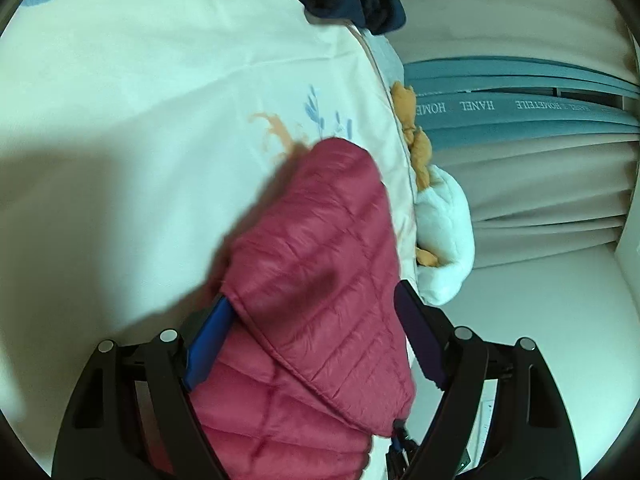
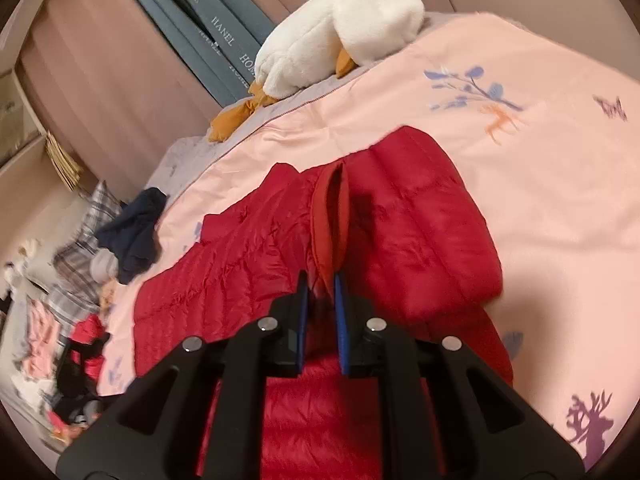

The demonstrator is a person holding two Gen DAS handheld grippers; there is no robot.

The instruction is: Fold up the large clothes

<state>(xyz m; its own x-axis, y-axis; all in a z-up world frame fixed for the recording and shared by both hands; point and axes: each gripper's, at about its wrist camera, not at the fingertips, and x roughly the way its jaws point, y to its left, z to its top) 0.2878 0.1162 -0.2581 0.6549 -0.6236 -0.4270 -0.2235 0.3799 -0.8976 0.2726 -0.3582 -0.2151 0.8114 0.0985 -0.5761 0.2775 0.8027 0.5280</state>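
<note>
A red quilted puffer jacket (image 2: 420,220) lies spread on a pale printed bed cover (image 2: 540,200). My right gripper (image 2: 319,276) is shut on a raised fold of the jacket's red lining, near the middle of the garment. In the left wrist view the jacket (image 1: 320,240) fills the space between the two fingers. My left gripper (image 1: 312,292) stands wide open around that bulk, its blue pad (image 1: 208,344) showing on the left and a dark pad (image 1: 420,336) on the right. The jacket's tip reaches out over the bed cover (image 1: 160,100).
A white plush duck (image 2: 340,32) with orange feet lies at the bed's edge, the same plush duck (image 1: 444,232) showing right of the jacket. A dark navy garment (image 2: 132,236) lies further along the bed. Clothes are heaped on the floor (image 2: 80,340). Blue-grey lettered panels (image 1: 520,108) lean against curtains.
</note>
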